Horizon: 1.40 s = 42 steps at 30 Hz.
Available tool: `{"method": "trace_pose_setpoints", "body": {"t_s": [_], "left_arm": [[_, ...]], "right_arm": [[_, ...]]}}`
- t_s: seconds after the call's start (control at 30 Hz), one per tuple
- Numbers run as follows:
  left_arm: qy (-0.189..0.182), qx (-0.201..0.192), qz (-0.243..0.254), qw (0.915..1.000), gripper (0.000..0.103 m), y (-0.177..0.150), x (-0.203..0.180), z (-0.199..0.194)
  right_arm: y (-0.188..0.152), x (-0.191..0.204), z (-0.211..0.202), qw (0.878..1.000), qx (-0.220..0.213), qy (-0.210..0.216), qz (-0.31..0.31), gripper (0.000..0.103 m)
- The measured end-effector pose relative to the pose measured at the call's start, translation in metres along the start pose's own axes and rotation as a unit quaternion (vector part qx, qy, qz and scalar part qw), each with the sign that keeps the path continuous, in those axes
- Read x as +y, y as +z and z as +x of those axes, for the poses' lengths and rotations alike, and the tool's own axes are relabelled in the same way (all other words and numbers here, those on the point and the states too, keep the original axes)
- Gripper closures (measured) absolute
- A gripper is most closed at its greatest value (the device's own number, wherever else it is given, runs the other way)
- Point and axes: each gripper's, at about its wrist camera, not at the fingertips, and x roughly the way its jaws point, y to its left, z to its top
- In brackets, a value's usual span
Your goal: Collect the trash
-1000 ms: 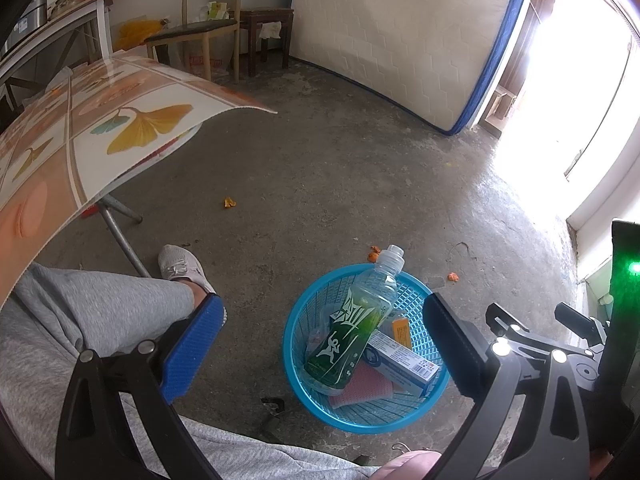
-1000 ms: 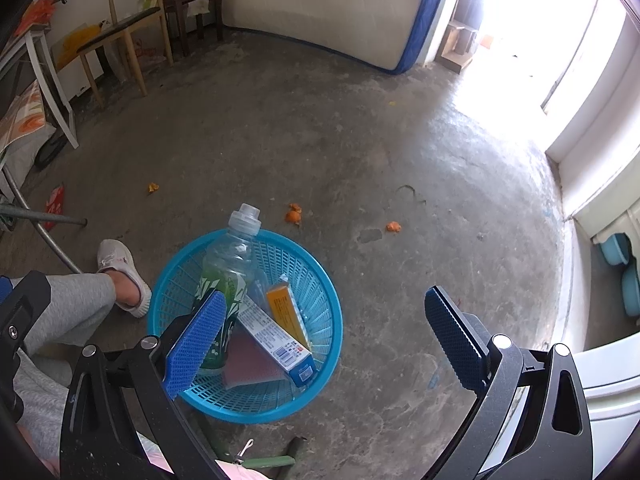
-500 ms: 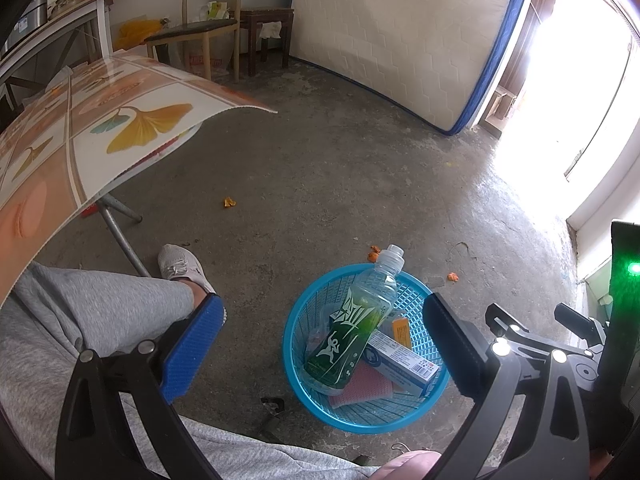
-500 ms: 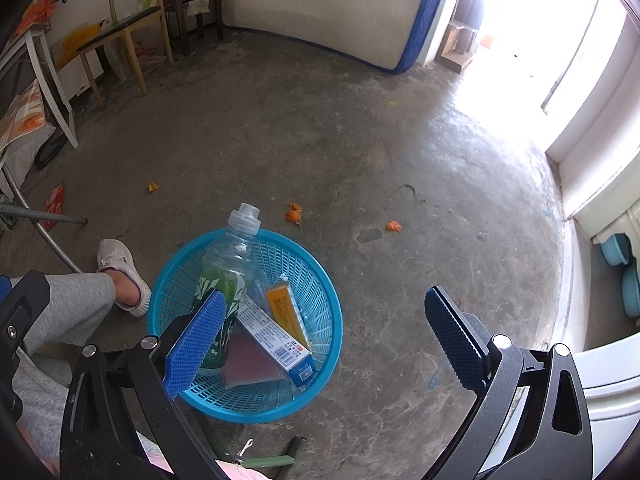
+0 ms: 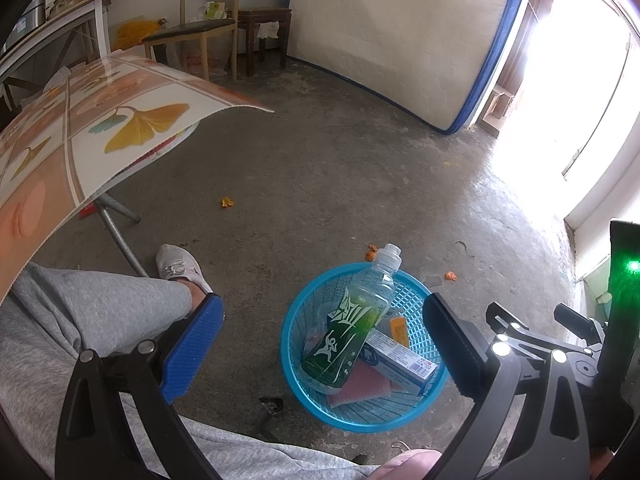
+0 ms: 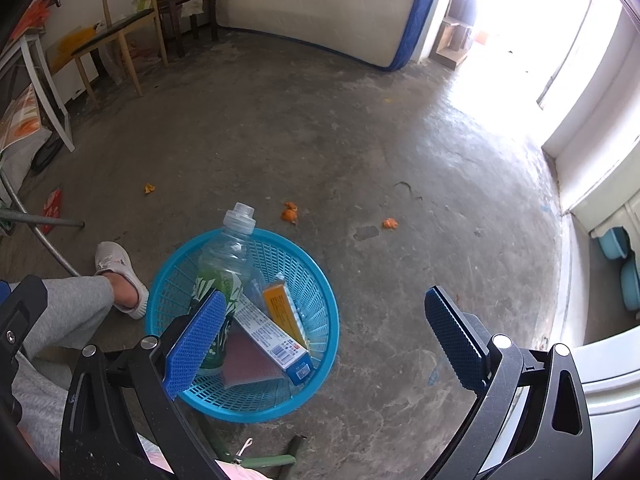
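A round blue plastic basket (image 5: 308,396) (image 6: 320,280) stands on the concrete floor. Inside lie a clear bottle with green drink (image 5: 356,320) (image 6: 228,256), a white and blue carton (image 5: 400,360) (image 6: 276,344), an orange box (image 5: 399,330) (image 6: 282,312) and a reddish flat piece (image 5: 360,388) (image 6: 244,364). My left gripper (image 5: 320,344) hovers open above the basket with nothing between its blue pads. My right gripper (image 6: 320,340) is open and empty too, held over the basket's right rim. Small orange scraps (image 5: 227,202) (image 6: 290,213) lie on the floor beyond.
A person's grey-trousered leg and pale shoe (image 5: 178,268) (image 6: 120,276) sit left of the basket. A table with a leaf-print cloth (image 5: 100,128) juts in at left on metal legs (image 5: 120,236). A mattress (image 5: 400,32) leans on the far wall beside chairs (image 5: 200,36). A bright doorway is at right.
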Motion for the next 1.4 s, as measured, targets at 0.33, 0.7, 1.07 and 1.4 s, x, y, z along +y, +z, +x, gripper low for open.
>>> {"method": "trace_pose_setpoints", "body": {"t_s": [0.33, 0.7, 1.07, 1.4], "left_arm": [[-0.004, 0.002, 0.001, 1.0, 0.005, -0.0002, 0.0011, -0.0008], [-0.002, 0.009, -0.002, 1.0, 0.005, 0.0007, 0.0053, 0.0002], [-0.002, 0.009, -0.002, 1.0, 0.005, 0.0006, 0.0051, 0.0002], [-0.002, 0.009, -0.002, 1.0, 0.005, 0.0005, 0.0058, 0.0]], "right_arm": [[0.0005, 0.0004, -0.0013, 1.0, -0.001, -0.004, -0.002, 0.008], [-0.0002, 0.0012, 0.0007, 1.0, -0.001, -0.005, -0.003, 0.008], [-0.0012, 0.0023, 0.0016, 1.0, -0.001, -0.004, -0.001, 0.008], [-0.0021, 0.0035, 0.003, 1.0, 0.002, -0.001, -0.003, 0.008]]}}
